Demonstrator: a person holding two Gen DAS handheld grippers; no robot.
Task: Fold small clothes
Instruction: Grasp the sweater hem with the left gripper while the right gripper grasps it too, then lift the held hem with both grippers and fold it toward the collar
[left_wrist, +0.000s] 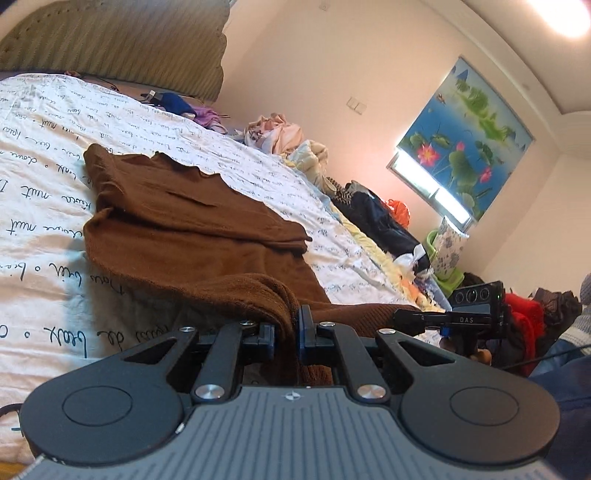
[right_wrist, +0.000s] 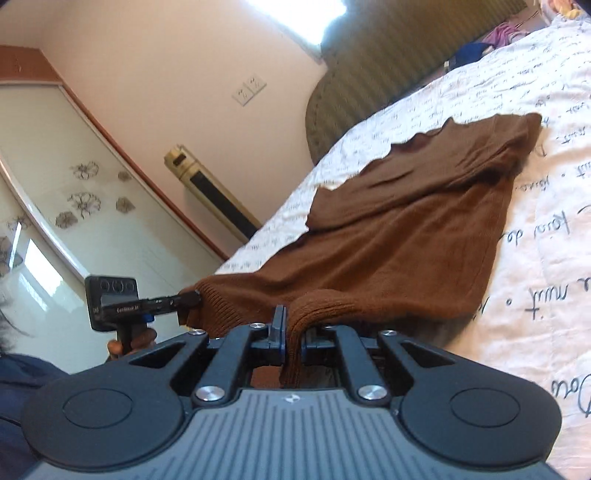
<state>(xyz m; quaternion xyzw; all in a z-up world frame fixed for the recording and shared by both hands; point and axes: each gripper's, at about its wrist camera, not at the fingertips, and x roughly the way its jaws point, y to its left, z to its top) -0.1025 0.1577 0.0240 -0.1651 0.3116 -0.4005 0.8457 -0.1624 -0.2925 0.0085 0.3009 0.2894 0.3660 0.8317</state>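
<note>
Both are clamping the ribbed near hem of the brown sweater (left_wrist: 207, 236): the left hand-held gripper (left_wrist: 287, 332) and right hand-held gripper (right_wrist: 290, 334) are pinching it shut; ahead, the rest is lying on the bed (left_wrist: 44, 192); judging, the hem is being raised for a fold; next, carrying it forward evenly.

Sweater (left_wrist: 192, 229) lies flat on bed (left_wrist: 44, 155), sleeve folded across its upper part. Near hem lifted off bed: left gripper (left_wrist: 286, 328) pinches one hem corner, right gripper (right_wrist: 291, 328) the other, both at bed's near edge. Headboard (left_wrist: 122, 40) stands behind sweater, at far edge. Clothes pile (left_wrist: 280, 133) runs along bed's right edge, w/ more garments (left_wrist: 376, 214) nearer. Window (left_wrist: 461, 136) on wall beyond that edge; wardrobe (right_wrist: 74, 192) past bed's left edge.
</note>
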